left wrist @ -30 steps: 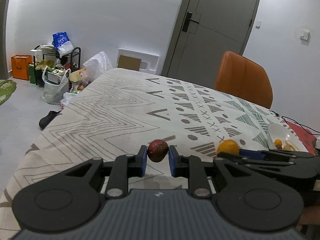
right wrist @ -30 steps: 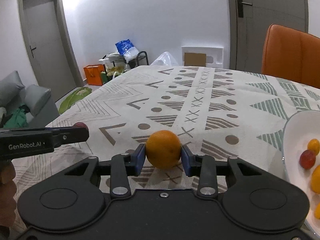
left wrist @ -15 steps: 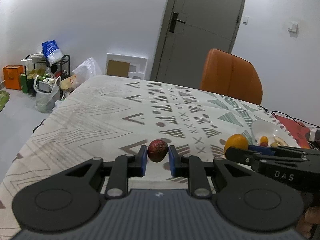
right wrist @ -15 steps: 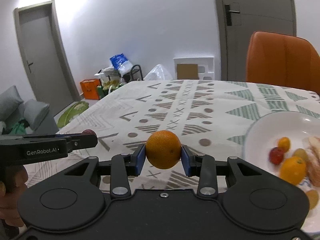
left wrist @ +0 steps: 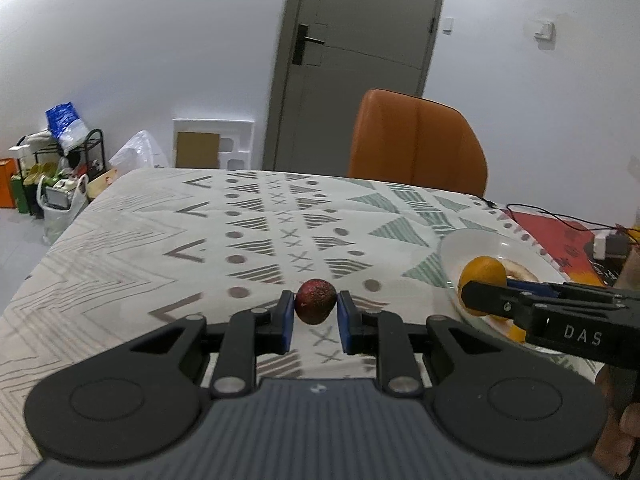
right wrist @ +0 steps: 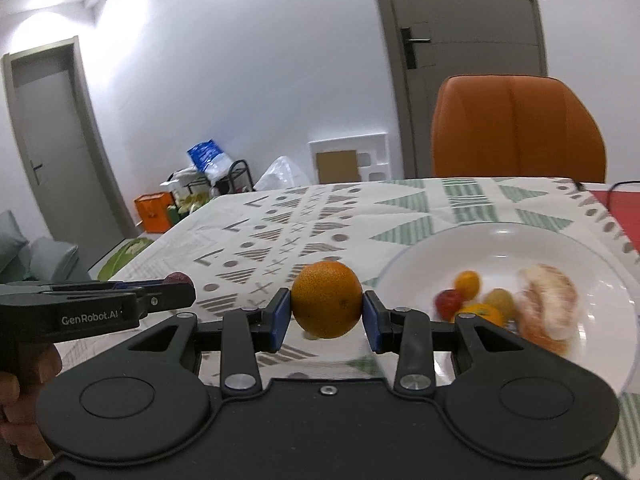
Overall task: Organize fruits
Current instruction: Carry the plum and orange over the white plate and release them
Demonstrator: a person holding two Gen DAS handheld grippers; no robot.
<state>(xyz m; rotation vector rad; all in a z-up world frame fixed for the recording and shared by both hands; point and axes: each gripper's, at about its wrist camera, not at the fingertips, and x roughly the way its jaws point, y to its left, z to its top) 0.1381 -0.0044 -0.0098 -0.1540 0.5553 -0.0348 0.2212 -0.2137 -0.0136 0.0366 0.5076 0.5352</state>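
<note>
My left gripper (left wrist: 316, 307) is clamped on a small dark red fruit (left wrist: 315, 301), held above the patterned tablecloth (left wrist: 200, 240). My right gripper (right wrist: 326, 306) pinches an orange (right wrist: 326, 299) beside the white plate (right wrist: 412, 264). I judge both are mid-carry; next comes lowering each over the plate and releasing. Only the right view shows the plate's fruits (blurred).

Orange fruit (right wrist: 326, 305), dark-red fruit (left wrist: 315, 301) — white plate (right wrist: 500, 240), geometric-patterned cloth (left wrist: 256, 232)
</note>
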